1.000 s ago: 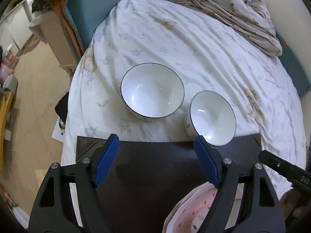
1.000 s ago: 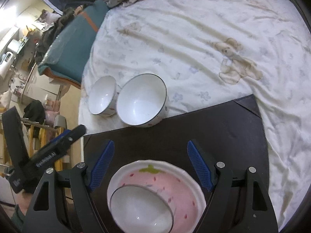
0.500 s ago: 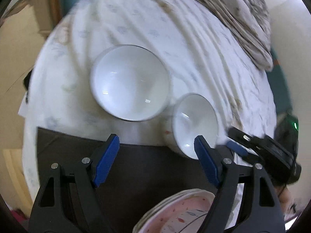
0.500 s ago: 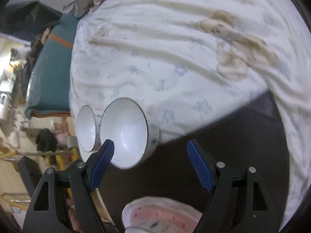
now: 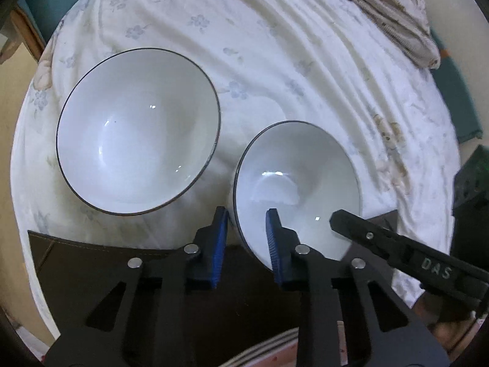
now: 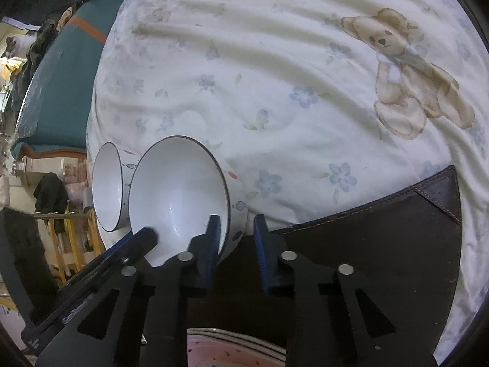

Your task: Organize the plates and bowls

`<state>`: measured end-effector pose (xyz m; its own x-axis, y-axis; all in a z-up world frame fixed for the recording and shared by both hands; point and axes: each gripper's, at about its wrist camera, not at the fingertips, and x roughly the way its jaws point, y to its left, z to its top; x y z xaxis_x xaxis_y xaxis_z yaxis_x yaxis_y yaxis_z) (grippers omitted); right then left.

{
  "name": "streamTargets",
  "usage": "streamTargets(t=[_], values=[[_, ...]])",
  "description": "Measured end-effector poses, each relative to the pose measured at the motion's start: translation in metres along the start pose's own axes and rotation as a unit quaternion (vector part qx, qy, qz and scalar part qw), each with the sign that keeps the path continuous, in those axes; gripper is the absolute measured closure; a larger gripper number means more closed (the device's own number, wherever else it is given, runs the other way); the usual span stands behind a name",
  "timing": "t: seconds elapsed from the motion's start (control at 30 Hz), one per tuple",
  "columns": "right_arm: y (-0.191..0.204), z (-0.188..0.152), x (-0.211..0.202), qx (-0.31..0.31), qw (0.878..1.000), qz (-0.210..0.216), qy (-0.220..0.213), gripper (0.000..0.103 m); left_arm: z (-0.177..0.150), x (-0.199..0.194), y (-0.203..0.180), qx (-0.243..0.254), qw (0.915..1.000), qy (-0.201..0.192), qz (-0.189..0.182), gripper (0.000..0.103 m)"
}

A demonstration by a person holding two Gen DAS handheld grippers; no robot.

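Two white bowls with dark rims sit on the bed sheet. In the left wrist view the larger bowl [image 5: 137, 131] lies at left and the smaller bowl [image 5: 296, 183] at right. My left gripper [image 5: 246, 229] is closed on the smaller bowl's near left rim, one blue pad inside and one outside. In the right wrist view my right gripper [image 6: 235, 229] is closed on the right rim of the same bowl [image 6: 180, 195], with the other bowl [image 6: 107, 186] behind it at left. The right gripper's finger also shows in the left wrist view [image 5: 351, 223].
A dark brown mat [image 6: 366, 244] lies on the bed's near side. A pink patterned plate [image 6: 232, 351] sits on it under the grippers. A crumpled blanket [image 5: 382, 6] lies at the far end. The bed edge and floor are at left [image 5: 18, 98].
Both grippers moved forward to the smaller bowl and closed on its rim from opposite sides. They were wide open before.
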<state>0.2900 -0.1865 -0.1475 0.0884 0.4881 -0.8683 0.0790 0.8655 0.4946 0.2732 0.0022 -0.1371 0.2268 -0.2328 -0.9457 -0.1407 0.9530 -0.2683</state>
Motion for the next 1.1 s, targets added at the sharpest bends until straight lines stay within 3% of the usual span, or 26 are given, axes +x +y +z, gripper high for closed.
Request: streamTargets(t=[0.23, 0.73, 0.97, 1.1], values=[[0.005, -0.003, 0.004, -0.015, 1.0, -0.005, -0.005, 0.086, -0.006, -0.005, -0.001, 0.024, 0.9993, 0.004, 0.029, 0.089], [0.027, -0.019, -0.037, -0.041, 0.998, -0.005, -0.041, 0.089, -0.028, -0.067, -0.012, 0.039, 0.9985, -0.035, 0.015, 0.089], [0.042, -0.058, -0.079, -0.059, 0.996, 0.017, -0.065, 0.09, -0.068, -0.13, -0.016, 0.083, 0.9936, -0.077, 0.009, 0.089], [0.058, -0.089, -0.096, -0.086, 0.993, 0.007, -0.077, 0.091, -0.093, -0.154, -0.01, 0.093, 0.9912, -0.093, -0.009, 0.089]])
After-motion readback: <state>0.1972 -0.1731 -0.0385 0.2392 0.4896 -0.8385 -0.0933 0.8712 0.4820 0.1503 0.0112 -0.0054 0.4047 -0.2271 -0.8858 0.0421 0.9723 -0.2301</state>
